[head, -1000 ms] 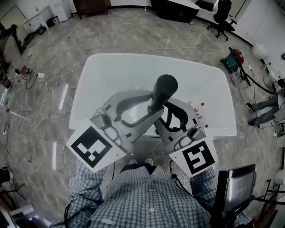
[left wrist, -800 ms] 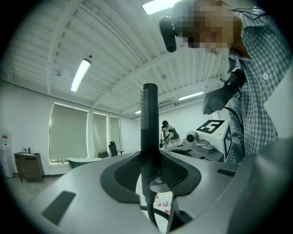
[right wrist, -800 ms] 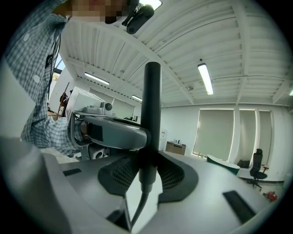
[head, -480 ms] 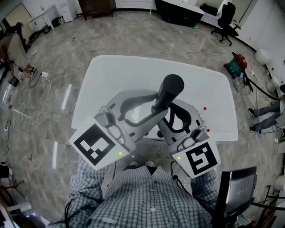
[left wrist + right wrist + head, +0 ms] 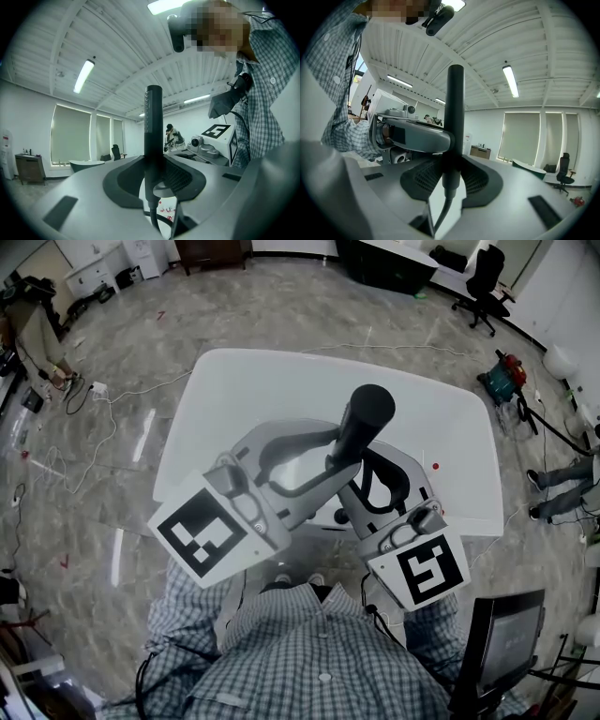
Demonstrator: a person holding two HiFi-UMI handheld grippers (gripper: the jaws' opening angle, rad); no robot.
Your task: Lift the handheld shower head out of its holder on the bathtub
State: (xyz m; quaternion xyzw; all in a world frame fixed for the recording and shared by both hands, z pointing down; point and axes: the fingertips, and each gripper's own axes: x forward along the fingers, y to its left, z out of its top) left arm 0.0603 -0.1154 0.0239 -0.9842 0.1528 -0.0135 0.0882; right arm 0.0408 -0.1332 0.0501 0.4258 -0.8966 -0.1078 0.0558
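A dark handheld shower head (image 5: 366, 418) is held upright above the white bathtub (image 5: 234, 390), its round face toward me. Both grippers clamp its handle from opposite sides: my left gripper (image 5: 328, 472) from the left, my right gripper (image 5: 362, 482) from the right. In the left gripper view the shower head (image 5: 153, 126) stands between the left gripper's (image 5: 153, 174) dark pads, and its hose (image 5: 153, 219) drops below. The right gripper view shows the same shower head (image 5: 454, 117) pinched in the right gripper (image 5: 451, 176), with the hose (image 5: 439, 212) hanging down. The holder is hidden under the grippers.
Small red-topped fittings (image 5: 436, 466) sit on the tub's right rim. Cables trail over the marble floor at left (image 5: 94, 427). A vacuum (image 5: 502, 371), an office chair (image 5: 483, 277) and a person's legs (image 5: 562, 493) are at right. A dark screen (image 5: 497, 643) stands by my right side.
Both grippers and the shower head have risen a little and drifted right in the head view. The grip on the handle looks the same.
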